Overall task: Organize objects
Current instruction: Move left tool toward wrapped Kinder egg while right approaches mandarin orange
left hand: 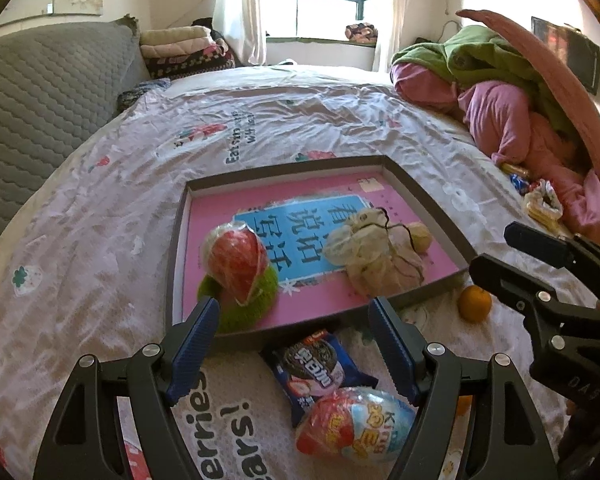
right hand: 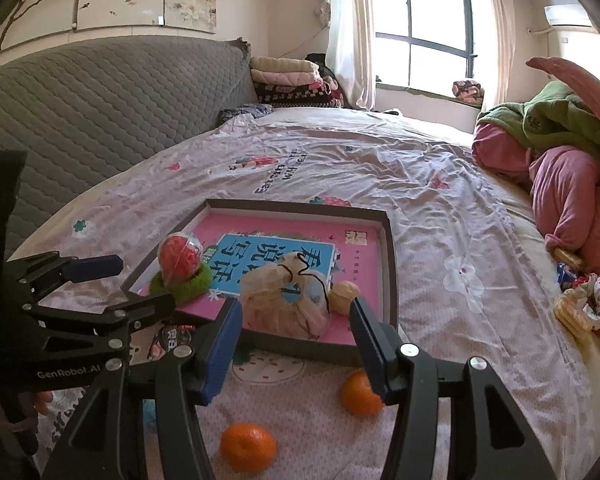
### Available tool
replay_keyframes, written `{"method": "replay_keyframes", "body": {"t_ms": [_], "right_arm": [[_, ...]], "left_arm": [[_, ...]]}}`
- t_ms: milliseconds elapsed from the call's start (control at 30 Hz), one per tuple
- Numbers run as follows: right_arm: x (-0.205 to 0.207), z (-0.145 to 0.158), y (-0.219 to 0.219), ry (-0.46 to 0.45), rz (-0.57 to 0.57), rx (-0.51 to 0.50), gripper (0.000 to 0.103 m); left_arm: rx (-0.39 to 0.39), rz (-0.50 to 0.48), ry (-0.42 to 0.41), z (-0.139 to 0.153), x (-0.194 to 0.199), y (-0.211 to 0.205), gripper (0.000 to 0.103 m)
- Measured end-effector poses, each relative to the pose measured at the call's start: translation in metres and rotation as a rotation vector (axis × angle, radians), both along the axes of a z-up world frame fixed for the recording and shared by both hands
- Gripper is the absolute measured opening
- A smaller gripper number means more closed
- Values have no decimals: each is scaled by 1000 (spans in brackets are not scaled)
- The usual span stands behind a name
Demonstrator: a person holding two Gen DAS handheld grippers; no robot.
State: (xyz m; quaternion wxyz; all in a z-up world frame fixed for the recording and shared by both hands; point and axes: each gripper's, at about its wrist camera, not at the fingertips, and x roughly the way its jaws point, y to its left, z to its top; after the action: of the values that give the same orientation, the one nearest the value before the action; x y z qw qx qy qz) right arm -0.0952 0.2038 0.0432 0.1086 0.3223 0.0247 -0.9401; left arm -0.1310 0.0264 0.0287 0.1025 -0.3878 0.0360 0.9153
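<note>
Hovering with its jaws apart and empty, the left tongs (left hand: 294, 322) frame the biscuit packet (left hand: 318, 368) and foil egg (left hand: 354, 424) on the bed, just outside the tray (left hand: 176, 248). Both look light; the egg seems slippery and crushable, best gripped across its middle. Right tongs (right hand: 296, 322) stand apart, empty, above two oranges (right hand: 360, 394) beside the tray.

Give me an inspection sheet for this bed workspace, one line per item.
Surface: printed bedsheet, wrinkled.
Job's things: shallow box holds a pink book, wrapped red ball on a green ring, and tied bag; outside it, cookie packet, toy egg, two oranges.
Clutter: snack wrappers by the bedding pile.
Grippers: left hand-held gripper and right hand-held gripper open, empty.
Cables: nothing seen.
Surroundings: grey headboard, window.
</note>
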Motion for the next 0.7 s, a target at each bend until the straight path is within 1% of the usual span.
{"method": "replay_keyframes", "body": {"t_ms": [333, 567, 700], "right_arm": [[10, -11, -3, -30, 9, 2, 56], [14, -13, -5, -38, 16, 1, 56], [15, -16, -4, -49, 12, 4, 56]], "left_arm": [[3, 17, -32, -12, 8, -5, 78], [3, 4, -49, -19, 13, 0, 78], [-12, -1, -64, -26, 14, 4, 78]]}}
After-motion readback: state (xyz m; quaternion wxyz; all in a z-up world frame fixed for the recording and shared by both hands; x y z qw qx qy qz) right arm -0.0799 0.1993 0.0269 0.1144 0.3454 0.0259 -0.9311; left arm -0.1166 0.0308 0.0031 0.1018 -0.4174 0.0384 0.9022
